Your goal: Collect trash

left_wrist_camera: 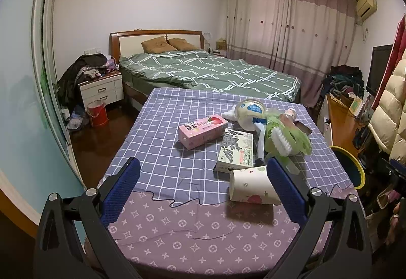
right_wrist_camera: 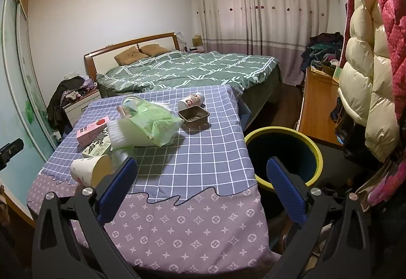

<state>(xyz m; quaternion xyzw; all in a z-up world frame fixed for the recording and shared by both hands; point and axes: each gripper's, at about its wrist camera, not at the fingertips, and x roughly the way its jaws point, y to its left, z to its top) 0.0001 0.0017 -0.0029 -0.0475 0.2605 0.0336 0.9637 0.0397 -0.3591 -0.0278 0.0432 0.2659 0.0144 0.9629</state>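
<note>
Trash lies on a table with a checked cloth: a paper cup on its side, a pink carton, a floral box, a round tub, a green plastic bag with white foam. My left gripper is open above the table's near part, its right finger beside the cup. In the right wrist view I see the cup, the green bag, a brown square tray and a small bottle. My right gripper is open and empty over the table's right edge, near a yellow-rimmed bin.
The bin stands on the floor right of the table. A bed lies beyond. A nightstand and a red bucket are at the left. A wooden desk and hanging coats are at the right.
</note>
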